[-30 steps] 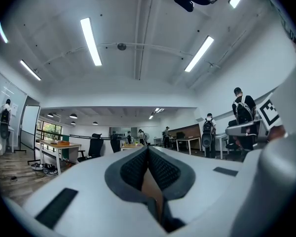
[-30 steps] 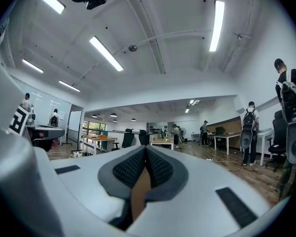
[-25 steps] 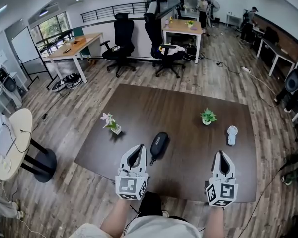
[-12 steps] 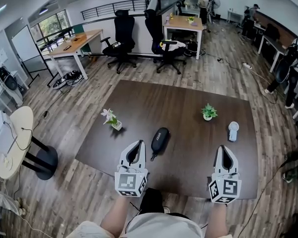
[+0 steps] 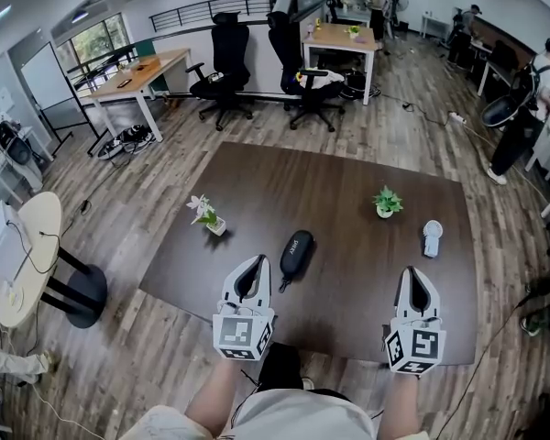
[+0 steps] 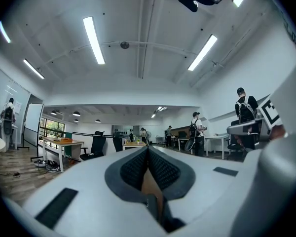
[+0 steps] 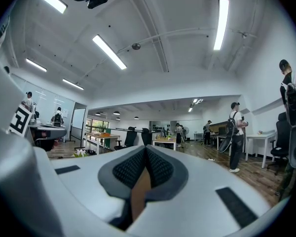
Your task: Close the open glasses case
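A black glasses case (image 5: 294, 252) lies on the dark brown table (image 5: 348, 200), its lid down, with a short strap trailing toward the near edge. My left gripper (image 5: 254, 266) is just left of the case's near end, shut and empty. My right gripper (image 5: 412, 277) hovers over the near right part of the table, also shut with nothing held. In the left gripper view the gripper (image 6: 148, 149) has its pads pressed together; the right gripper view shows its gripper (image 7: 145, 149) the same way. Both point level across the room, and neither view shows the case.
A small pot with pale flowers (image 5: 206, 216) stands at the table's left. A green potted plant (image 5: 385, 203) and a small white device (image 5: 431, 238) sit at the right. Office chairs (image 5: 227, 71), desks and standing people lie beyond the table.
The grippers and the case have kept their places. The head view has shifted slightly, and a person has walked in at the right edge of the room.
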Motion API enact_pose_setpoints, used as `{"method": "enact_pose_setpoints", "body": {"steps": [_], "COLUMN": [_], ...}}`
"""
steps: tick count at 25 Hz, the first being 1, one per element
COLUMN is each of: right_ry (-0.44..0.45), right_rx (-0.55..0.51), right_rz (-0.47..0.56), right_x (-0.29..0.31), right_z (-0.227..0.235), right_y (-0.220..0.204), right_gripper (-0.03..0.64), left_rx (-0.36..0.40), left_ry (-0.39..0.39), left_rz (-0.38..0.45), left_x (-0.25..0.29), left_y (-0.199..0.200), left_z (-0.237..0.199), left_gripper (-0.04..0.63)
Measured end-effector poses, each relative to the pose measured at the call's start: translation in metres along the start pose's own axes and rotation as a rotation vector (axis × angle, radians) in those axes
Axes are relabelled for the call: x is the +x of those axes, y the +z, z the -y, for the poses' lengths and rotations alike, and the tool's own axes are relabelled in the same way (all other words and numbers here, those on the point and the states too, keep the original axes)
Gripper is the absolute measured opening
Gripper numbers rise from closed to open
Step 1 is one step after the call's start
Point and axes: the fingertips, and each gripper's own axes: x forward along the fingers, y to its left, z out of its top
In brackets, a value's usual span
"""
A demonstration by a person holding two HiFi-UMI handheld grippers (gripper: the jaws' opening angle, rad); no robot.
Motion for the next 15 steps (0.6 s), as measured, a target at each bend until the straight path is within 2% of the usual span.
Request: {"method": "enact_pose_setpoints", "body": {"steps": [15], "right_ry": [0.01], "right_rx": [0.001], "right_rz": [-0.013], "right_x": [0.0061], "right_z": [-0.0062], "right_y": [-0.0062], "right_gripper": [0.002], "left_rx": [-0.001], "left_ry": [0.021], "left_rz": [-0.011], "left_x": [-0.0016], "left_y": [-0.005], "left_z": [-0.006], "left_gripper": [0.002]}}
